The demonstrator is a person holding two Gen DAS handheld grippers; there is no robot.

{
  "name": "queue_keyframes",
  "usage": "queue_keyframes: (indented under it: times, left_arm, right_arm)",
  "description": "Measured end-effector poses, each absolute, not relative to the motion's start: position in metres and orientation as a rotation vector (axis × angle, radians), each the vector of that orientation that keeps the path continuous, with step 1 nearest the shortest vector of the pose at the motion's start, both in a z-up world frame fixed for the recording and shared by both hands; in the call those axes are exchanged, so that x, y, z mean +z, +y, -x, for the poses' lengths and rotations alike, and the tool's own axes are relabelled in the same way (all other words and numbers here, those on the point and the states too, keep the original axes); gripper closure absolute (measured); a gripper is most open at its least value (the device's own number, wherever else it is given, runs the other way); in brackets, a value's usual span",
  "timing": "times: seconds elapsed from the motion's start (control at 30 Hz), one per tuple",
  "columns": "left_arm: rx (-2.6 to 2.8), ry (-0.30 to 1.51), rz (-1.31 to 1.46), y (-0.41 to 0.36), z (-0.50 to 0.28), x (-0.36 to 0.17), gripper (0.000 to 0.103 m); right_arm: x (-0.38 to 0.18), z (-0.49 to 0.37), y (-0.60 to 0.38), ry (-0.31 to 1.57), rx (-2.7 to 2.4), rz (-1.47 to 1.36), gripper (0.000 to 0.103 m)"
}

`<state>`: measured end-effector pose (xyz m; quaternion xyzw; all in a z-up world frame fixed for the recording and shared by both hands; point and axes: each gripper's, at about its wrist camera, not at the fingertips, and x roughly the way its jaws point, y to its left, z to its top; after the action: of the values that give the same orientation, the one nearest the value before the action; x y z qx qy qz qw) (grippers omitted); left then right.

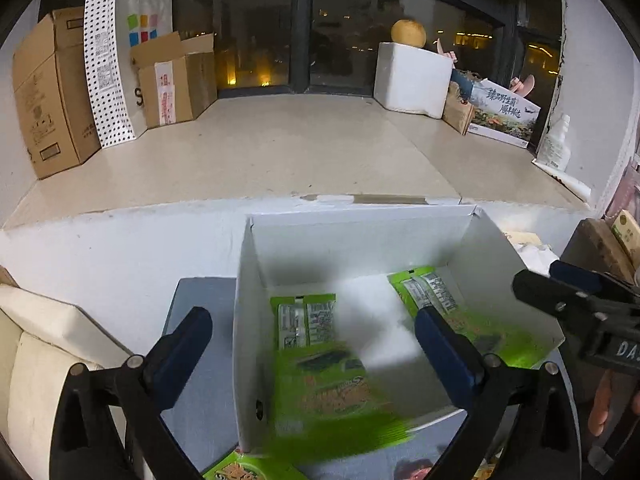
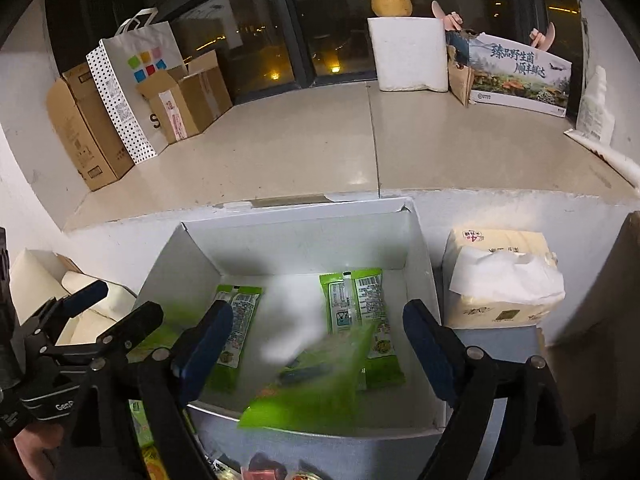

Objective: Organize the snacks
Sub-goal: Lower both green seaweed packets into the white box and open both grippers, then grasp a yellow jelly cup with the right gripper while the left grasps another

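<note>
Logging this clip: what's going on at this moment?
A person with two handheld grippers is putting green snack packets into a white box. Two packets lie in it, and a blurred third is in motion over its front edge. Left gripper and right gripper are both open, holding nothing.

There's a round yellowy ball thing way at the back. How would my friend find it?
Look at the big dark window behind the long ledge. A white foam box stands on the ledge against it, towards the right. The round fruit sits on top of that box, and it is the only round, yellow-orange thing up there.
</note>
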<state>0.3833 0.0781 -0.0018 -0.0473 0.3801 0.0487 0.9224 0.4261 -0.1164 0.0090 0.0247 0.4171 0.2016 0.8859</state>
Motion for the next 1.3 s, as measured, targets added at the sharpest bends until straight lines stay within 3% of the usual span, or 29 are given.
queue_keyframes:
  times: [0.17,0.23,0.57,0.93,1.3]
  left_arm:
    - [0.104,0.777,0.098,0.078,-0.370,0.008,0.000]
    - [0.089,0.773,0.094,0.075,-0.359,0.016,0.000]
    - [-0.008,0.690,0.053,0.049,-0.233,0.041,0.000]
    - [-0.002,0.773,0.114,0.035,-0.094,-0.040,0.000]
    - [0.052,0.841,0.167,0.036,-0.056,-0.087,0.000]
  right_arm:
    - [0.025,-0.410,-0.125,0.836,0.441,-0.076,0.008]
    - [0.033,-0.395,-0.132,0.812,0.464,-0.101,0.000]
    - [0.045,-0.264,-0.168,0.710,0.579,-0.104,0.000]
    - [-0.038,-0.159,-0.193,0.814,0.559,0.030,0.000]
    - [-0.101,-0.187,-0.190,0.929,0.506,-0.015,0.001]
